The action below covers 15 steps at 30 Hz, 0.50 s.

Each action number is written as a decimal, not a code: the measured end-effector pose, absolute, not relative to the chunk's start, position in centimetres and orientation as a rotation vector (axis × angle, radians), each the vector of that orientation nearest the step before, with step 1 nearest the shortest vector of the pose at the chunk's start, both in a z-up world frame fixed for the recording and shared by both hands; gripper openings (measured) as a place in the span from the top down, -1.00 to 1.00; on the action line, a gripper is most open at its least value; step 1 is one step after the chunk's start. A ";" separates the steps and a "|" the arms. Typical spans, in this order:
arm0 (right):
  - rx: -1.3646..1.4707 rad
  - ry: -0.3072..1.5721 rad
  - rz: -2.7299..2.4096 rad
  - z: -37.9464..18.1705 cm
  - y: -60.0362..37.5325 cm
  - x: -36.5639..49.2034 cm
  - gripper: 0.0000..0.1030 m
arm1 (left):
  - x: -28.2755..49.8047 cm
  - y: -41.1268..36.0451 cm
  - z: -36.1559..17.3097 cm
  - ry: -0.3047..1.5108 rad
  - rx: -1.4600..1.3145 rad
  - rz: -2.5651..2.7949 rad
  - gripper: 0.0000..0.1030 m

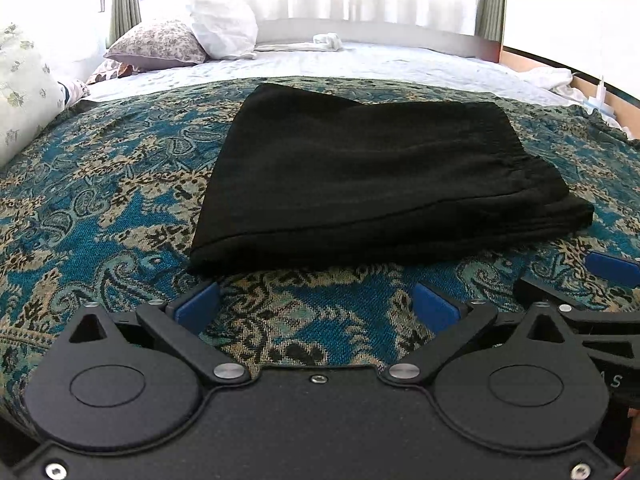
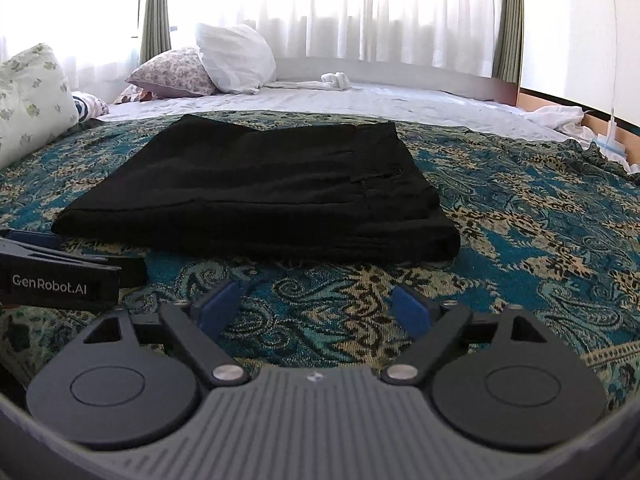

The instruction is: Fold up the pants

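your left gripper (image 1: 318,306) and right gripper (image 2: 316,306) both stand wide, jaws empty, just short of the pants (image 1: 372,176). the pants lie folded flat on the bedspread (image 1: 100,208), long axis across your view, waistband to the right.

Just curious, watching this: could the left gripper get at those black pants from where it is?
Probably yes. The left gripper is open, and only bare patterned bedspread lies between it and the near edge of the folded black pants.
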State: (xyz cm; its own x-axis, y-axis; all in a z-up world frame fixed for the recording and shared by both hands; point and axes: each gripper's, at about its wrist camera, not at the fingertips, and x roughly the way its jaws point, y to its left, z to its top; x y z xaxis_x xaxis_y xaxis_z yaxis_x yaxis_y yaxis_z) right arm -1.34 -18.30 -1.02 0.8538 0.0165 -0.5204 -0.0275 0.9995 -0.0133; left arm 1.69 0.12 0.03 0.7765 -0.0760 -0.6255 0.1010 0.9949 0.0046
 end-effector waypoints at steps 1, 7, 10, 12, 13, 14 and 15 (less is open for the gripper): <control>-0.022 0.546 0.021 -1.0 -18.3 -1.3 -0.80 | 1.8 0.1 0.0 0.676 0.038 -0.095 -1.00; -0.011 0.546 0.015 -1.2 -18.4 -1.4 -0.84 | 1.9 0.2 -0.1 0.672 0.034 -0.101 -1.00; -0.012 0.545 0.016 -1.2 -18.4 -1.4 -0.84 | 1.9 0.3 -0.2 0.669 0.034 -0.099 -1.00; -0.011 0.545 0.016 -1.2 -18.5 -1.4 -0.85 | 1.9 0.3 -0.2 0.669 0.034 -0.099 -1.00; -0.012 0.545 0.016 -1.2 -18.4 -1.4 -0.85 | 1.9 0.3 -0.2 0.670 0.034 -0.099 -1.00; -0.012 0.545 0.016 -1.2 -18.4 -1.4 -0.85 | 1.9 0.3 -0.2 0.671 0.033 -0.098 -1.00; -0.013 0.545 0.016 -1.2 -18.4 -1.4 -0.85 | 1.9 0.3 -0.2 0.672 0.032 -0.098 -1.00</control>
State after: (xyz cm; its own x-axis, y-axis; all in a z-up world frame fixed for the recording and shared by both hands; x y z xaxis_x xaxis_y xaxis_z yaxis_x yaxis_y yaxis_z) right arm -1.36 -18.44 -1.24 0.8548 0.0118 -0.5189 -0.0185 0.9998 -0.0077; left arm 1.92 0.27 -0.20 0.7781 -0.0804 -0.6229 0.1009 0.9949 -0.0023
